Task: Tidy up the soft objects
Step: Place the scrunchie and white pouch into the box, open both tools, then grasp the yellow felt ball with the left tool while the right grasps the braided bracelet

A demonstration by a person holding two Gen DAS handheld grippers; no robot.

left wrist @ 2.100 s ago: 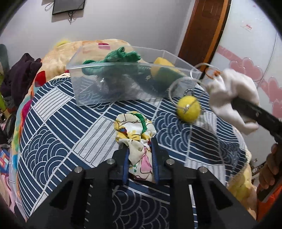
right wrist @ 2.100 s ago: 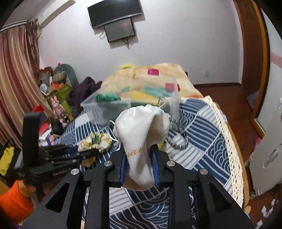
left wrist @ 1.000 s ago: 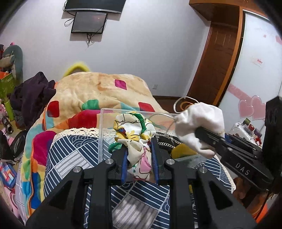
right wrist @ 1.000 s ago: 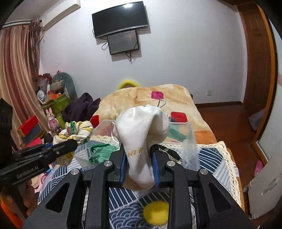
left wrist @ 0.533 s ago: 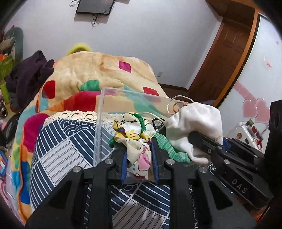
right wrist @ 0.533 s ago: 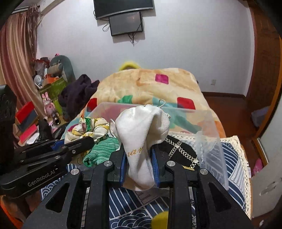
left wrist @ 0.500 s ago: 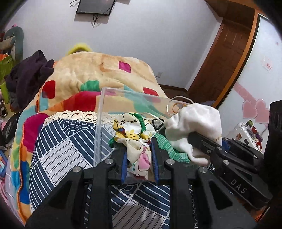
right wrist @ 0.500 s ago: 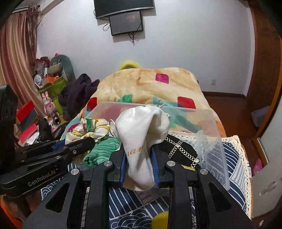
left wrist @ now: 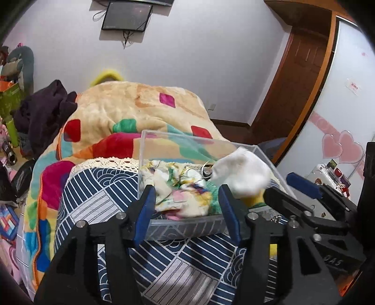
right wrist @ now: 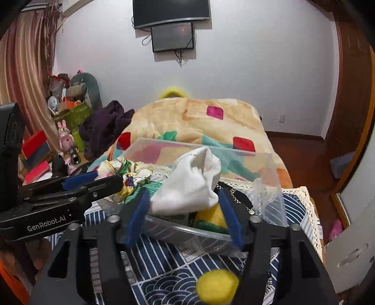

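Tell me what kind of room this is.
Most likely a bedroom: a bed with a patchwork blanket, a wall-mounted TV, and a pile of toys and clutter beside the curtain.

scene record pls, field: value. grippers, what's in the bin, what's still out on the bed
left gripper: open, at near wall of bin
right gripper: open, at near wall of bin
container: clear plastic bin on blue-and-white patterned bedcover
floral printed cloth: inside bin, free of fingers
white sock: over bin contents, not gripped
also in bin: green knit item, yellow sponge
still outside: yellow ball on bedcover, in front of bin
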